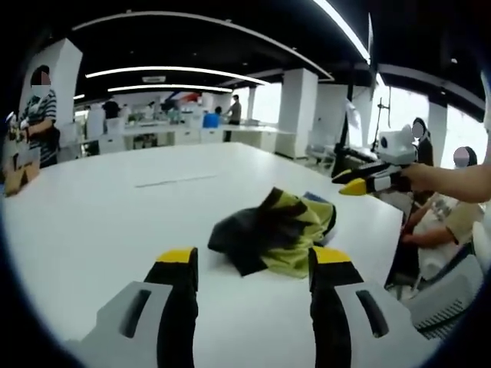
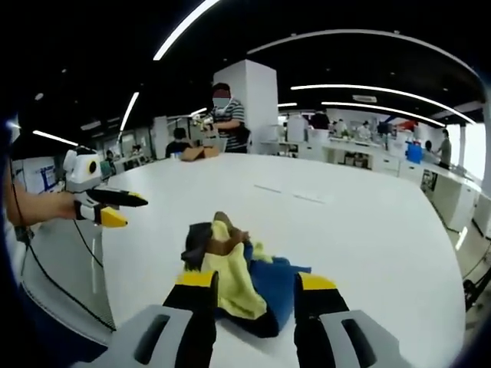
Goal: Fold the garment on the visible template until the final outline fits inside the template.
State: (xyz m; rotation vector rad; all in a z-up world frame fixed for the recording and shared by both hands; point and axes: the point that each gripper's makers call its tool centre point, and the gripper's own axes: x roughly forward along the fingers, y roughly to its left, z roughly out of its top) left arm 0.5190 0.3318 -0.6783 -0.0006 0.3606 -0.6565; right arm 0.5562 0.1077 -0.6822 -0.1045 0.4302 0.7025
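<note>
In the left gripper view, the left gripper (image 1: 249, 264) rises at 6 o'clock with its yellow-tipped jaws spread and nothing between them, hovering over the white table (image 1: 107, 222). Just beyond the tips lies the garment (image 1: 276, 230), a crumpled heap of yellow-green, black and blue cloth, bunched near the table edge at about 5 o'clock of centre. Past it, at 3 o'clock, the right gripper (image 1: 360, 182) comes in, held in a person's hand; from this angle I cannot tell how its jaws stand.

In the right gripper view, the right gripper (image 2: 253, 287) also stands at 6 o'clock, jaws spread, with the garment (image 2: 238, 280) lying beyond and between the tips: a yellow fold in front, blue to the right, a dark and brownish bunch on top. The cloth does not look pinched. At 9 o'clock the left gripper (image 2: 115, 208) appears above the table (image 2: 345, 230) edge. Faint markings on the tabletop at about 1 o'clock of the heap may belong to the template, but they are too thin to be sure.

Farther off, a person in a striped shirt (image 2: 228, 119) stands at the far side, with desks and columns behind.

The folding appears not yet begun: the garment is a heap, not a flat shape. The next move likely calls for each gripper to take a separate edge or corner and spread the cloth flat.
</note>
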